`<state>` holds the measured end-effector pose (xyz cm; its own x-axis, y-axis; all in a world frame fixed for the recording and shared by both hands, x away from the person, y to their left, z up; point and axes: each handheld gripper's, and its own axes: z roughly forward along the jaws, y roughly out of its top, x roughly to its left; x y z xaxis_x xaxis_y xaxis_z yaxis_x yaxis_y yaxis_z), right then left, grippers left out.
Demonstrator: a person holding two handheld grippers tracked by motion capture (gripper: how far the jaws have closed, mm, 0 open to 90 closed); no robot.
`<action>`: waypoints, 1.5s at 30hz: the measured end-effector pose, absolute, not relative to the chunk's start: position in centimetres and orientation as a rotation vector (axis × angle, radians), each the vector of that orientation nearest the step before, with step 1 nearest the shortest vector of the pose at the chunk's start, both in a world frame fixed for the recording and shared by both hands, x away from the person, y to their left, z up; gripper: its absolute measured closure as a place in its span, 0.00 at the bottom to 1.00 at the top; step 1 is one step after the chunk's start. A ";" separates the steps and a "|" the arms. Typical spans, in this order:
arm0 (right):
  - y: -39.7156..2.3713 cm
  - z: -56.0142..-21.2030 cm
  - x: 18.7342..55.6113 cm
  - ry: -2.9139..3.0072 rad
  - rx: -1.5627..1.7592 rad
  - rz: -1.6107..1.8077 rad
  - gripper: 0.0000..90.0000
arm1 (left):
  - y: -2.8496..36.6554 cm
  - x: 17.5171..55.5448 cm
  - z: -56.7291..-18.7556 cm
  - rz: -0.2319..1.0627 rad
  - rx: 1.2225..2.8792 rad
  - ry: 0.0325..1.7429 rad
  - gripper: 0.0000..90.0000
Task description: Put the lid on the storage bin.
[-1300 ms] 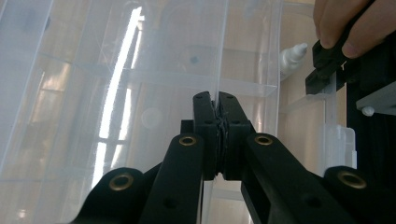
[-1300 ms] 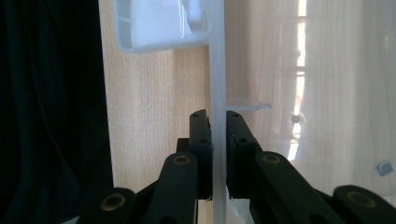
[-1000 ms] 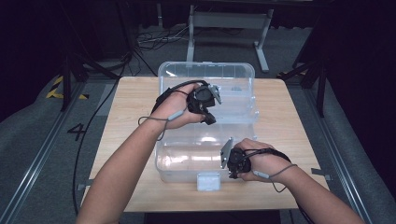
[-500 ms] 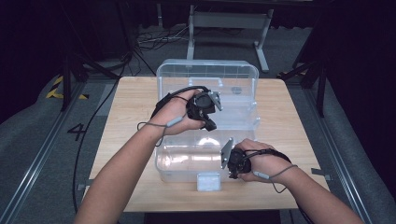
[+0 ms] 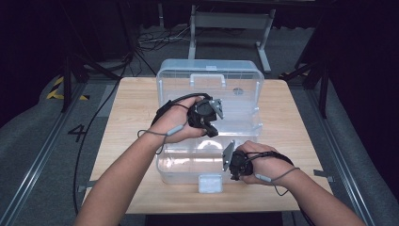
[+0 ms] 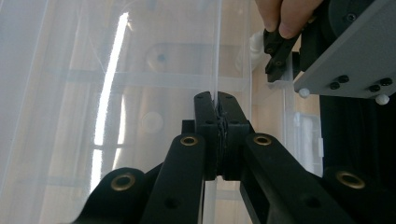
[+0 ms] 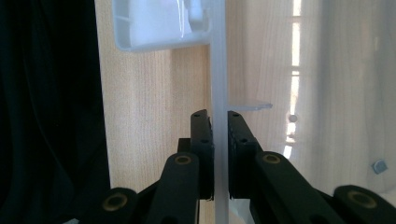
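The clear plastic box (image 5: 209,127) lay open on the wooden table (image 5: 122,136). The left gripper (image 6: 217,116) was clamped on a thin inner wall; the right gripper (image 7: 217,130) pinched the front rim. Next move judged: lid closing, requiring release first.

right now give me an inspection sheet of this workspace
surface: wooden table, bare around the box
job's things: clear plastic box, lid open, white latch at the near wall
clutter: nothing seen
grippers: left gripper shut on a thin clear wall inside the box; right gripper shut on the box's near rim
cables: a cable loops from each gripper; more on the floor behind
surroundings: dark room, metal frame behind the table
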<state>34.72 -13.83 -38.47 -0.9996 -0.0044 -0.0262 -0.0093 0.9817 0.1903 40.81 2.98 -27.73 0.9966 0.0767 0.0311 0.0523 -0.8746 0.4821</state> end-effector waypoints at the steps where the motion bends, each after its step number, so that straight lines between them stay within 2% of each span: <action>1: -13.8 -38.5 34.7 3.101 -0.011 0.298 0.93 | 3.0 40.7 -27.8 0.061 2.638 0.093 0.99; 37: -13.4 -38.5 33.9 3.045 -0.004 0.230 0.94 | 2.8 39.2 -29.0 0.005 2.650 0.054 0.99; 45: -13.5 -38.5 33.9 3.037 -0.024 0.247 0.91 | 2.8 39.1 -29.1 -0.002 2.648 0.054 0.99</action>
